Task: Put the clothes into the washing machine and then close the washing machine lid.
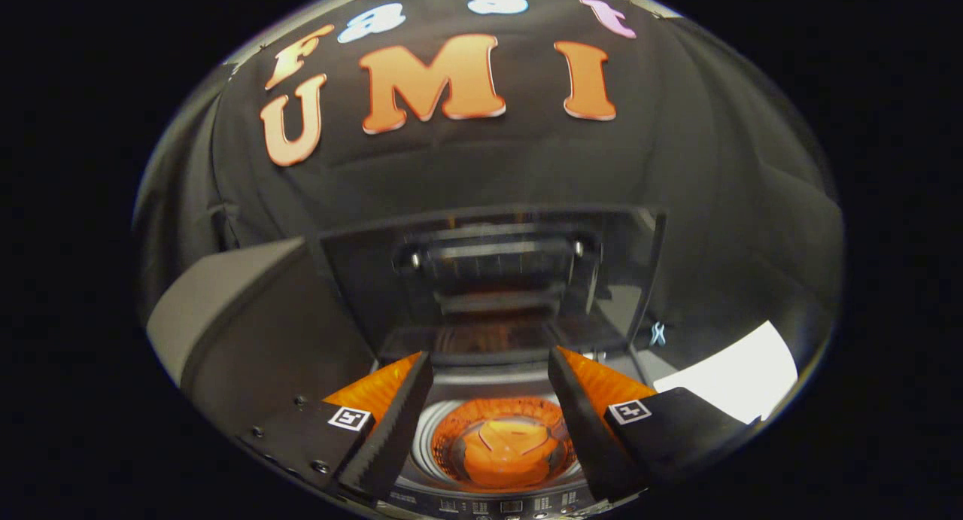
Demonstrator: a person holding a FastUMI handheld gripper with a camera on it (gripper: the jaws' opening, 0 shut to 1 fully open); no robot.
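A top-loading washing machine (421, 471) stands below my gripper (490, 366), its round drum seen between the fingers. An orange piece of clothing (505, 448) lies in the bottom of the drum. The dark glass lid (489, 272) stands raised upright beyond the fingertips, hinged at the machine's far side and reflecting the drum. My gripper hovers above the drum opening, open, with nothing between its fingers.
The control panel (489, 505) runs along the machine's near edge under the fingers. A grey slanted panel (218, 309) stands to the left of the lid. A white sheet (733, 373) lies to the right of the machine. Black cloth wall lies behind.
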